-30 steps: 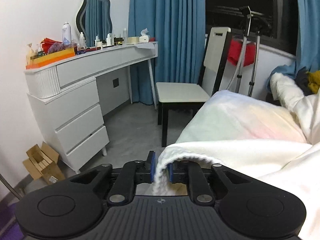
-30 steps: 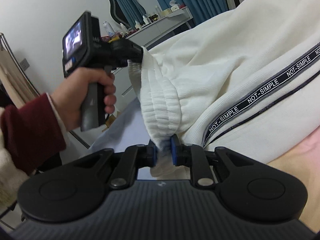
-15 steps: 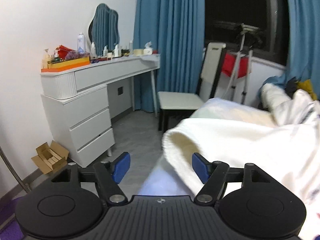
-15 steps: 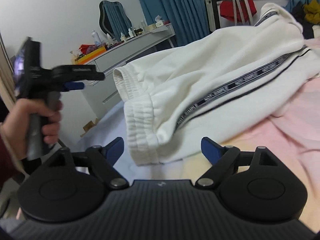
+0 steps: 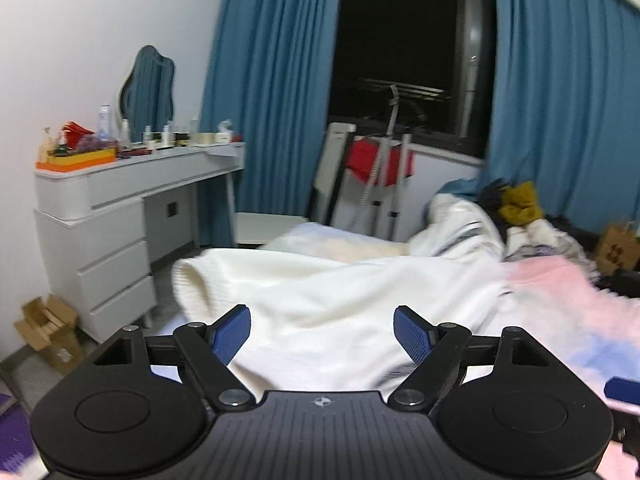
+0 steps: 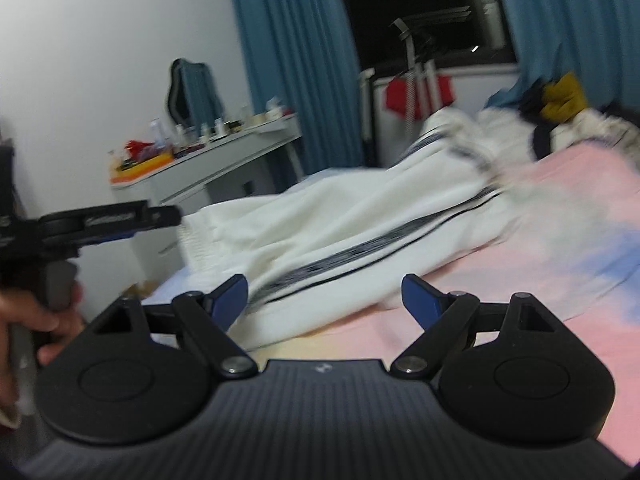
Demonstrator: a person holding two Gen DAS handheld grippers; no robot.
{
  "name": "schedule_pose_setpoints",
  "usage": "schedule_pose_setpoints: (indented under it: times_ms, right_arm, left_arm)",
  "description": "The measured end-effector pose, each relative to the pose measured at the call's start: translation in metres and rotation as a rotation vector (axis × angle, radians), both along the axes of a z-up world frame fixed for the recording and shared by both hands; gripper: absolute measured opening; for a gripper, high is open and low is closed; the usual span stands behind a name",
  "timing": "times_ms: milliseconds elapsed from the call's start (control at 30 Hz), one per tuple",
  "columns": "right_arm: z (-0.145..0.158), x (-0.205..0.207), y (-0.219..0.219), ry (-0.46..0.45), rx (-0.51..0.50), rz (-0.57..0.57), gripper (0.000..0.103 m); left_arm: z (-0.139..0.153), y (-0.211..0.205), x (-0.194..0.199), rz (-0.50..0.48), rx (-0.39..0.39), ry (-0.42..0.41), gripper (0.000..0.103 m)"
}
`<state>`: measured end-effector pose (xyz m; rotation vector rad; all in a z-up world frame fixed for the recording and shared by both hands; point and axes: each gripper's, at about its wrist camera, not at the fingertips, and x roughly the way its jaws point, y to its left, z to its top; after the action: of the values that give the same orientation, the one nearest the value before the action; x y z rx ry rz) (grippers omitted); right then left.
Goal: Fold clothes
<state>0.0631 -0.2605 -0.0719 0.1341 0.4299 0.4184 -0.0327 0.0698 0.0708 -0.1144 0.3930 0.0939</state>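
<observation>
Now two tongs, left tongs [image 5: 322, 330] and right tongs [image 6: 325, 295], spread; one white trousers [image 6: 360, 228] on bed [image 6: 560, 264].

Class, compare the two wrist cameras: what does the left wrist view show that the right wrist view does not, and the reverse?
Only the left wrist view shows the cardboard boxes on the floor and the dresser drawers. Only the right wrist view shows the hand holding the left gripper and the trousers' black side stripe. Both show the white trousers, blue curtains and open jaws.

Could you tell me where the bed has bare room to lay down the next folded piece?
Free: the pink sheet right of the white trousers, below the clothes pile. Crowded: that pile, and the dresser top.
</observation>
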Motion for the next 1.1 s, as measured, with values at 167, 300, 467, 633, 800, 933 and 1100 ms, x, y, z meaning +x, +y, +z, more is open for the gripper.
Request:
schedule_pose_setpoints:
  times_ms: [167,300,467,633,800,933,1100]
  right_arm:
    - [-0.005,0.002,-0.052,0.001,-0.025,-0.145,0.086]
    - [-0.007,0.012,-0.085,0.011,0.009,-0.279,0.086]
    - [-0.015,0.025,-0.115,0.019,0.106,-0.369,0.086]
    - [-0.039,0.045,-0.14,0.069,0.096,-0.411,0.086]
    - [-0.072,0.082,-0.159,0.164,0.093,-0.448,0.086]
    - [-0.096,0.108,-0.166,0.227,0.118,-0.449,0.086]
    - [-0.116,0.124,-0.17,0.278,0.132,-0.449,0.085]
  left_arm:
    - [-0.008,-0.061,-0.007,-0.088,0.024,0.002,0.081]
    - [-0.014,-0.112,0.01,-0.199,0.065,0.003,0.081]
    - [-0.031,-0.175,0.071,-0.286,0.153,0.029,0.081]
    - [-0.062,-0.235,0.169,-0.349,0.291,0.026,0.081]
    - [-0.096,-0.291,0.275,-0.366,0.39,0.053,0.07]
    - [-0.131,-0.327,0.337,-0.391,0.504,0.118,0.056]
    - [-0.159,-0.344,0.37,-0.409,0.619,0.165,0.008]
